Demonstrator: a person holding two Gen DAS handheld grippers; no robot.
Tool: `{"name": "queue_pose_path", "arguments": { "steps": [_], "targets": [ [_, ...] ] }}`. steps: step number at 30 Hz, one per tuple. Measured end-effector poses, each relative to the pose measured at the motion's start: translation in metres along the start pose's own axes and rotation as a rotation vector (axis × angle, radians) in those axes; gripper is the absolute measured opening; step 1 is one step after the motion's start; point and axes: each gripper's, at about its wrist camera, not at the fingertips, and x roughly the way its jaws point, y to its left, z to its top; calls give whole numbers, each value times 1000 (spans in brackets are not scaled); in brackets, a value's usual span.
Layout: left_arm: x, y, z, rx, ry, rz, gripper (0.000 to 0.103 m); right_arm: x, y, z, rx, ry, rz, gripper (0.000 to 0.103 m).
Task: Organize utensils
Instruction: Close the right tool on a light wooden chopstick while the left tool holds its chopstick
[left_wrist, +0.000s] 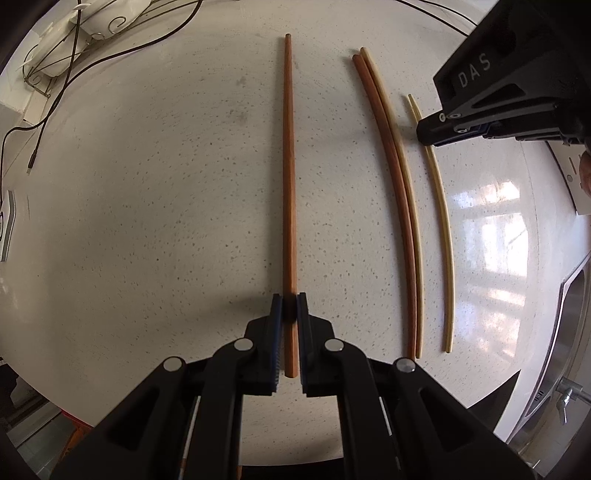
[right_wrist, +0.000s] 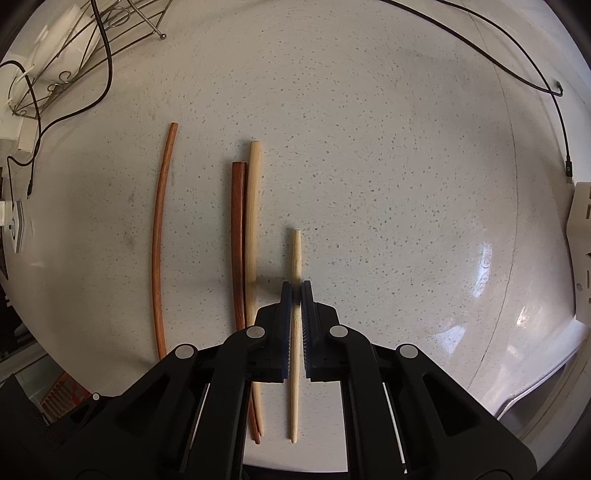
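Several chopsticks lie on a speckled white counter (left_wrist: 166, 184). My left gripper (left_wrist: 290, 306) is shut on a reddish-brown chopstick (left_wrist: 289, 166) that points straight away; it also shows at the left in the right wrist view (right_wrist: 159, 240). My right gripper (right_wrist: 296, 295) is shut on a pale wooden chopstick (right_wrist: 295, 258) and appears in the left wrist view (left_wrist: 436, 136) at the upper right over that same chopstick (left_wrist: 443, 229). Between them a dark brown chopstick (right_wrist: 239, 236) and a pale chopstick (right_wrist: 252, 214) lie touching side by side, also in the left wrist view (left_wrist: 391, 158).
A wire rack (right_wrist: 74, 48) with white items stands at the far left. Black cables (right_wrist: 517, 74) run across the back of the counter. A steel sink (left_wrist: 569, 332) lies at the right. A white plastic piece (right_wrist: 581, 236) sits at the right edge.
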Motion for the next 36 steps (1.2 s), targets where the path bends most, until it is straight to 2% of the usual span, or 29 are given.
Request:
{"name": "queue_pose_path", "arguments": {
  "steps": [9, 14, 19, 21, 23, 24, 26, 31, 36],
  "targets": [
    [4, 0, 14, 34, 40, -11, 9, -4, 0, -1, 2, 0, 10, 5],
    [4, -10, 17, 83, 39, -5, 27, -5, -2, 0, 3, 2, 15, 5],
    [4, -14, 21, 90, 45, -1, 29, -4, -4, -2, 7, 4, 22, 5],
    [2, -11, 22, 78, 45, 1, 22, -4, -4, -1, 7, 4, 23, 5],
    [2, -7, 22, 72, 43, 11, 8, -4, -3, -1, 9, 4, 24, 5],
    [2, -4, 23, 70, 44, 8, 7, -4, -3, -1, 8, 3, 24, 5],
    [3, -2, 24, 78, 54, -4, 6, -4, -3, -1, 7, 3, 22, 5],
    [2, -6, 28, 114, 54, 21, 6, -3, -2, -2, 8, 4, 25, 5],
    [0, 2, 25, 90, 53, -27, 6, -2, -3, 0, 7, 2, 34, 5]
  ]
}}
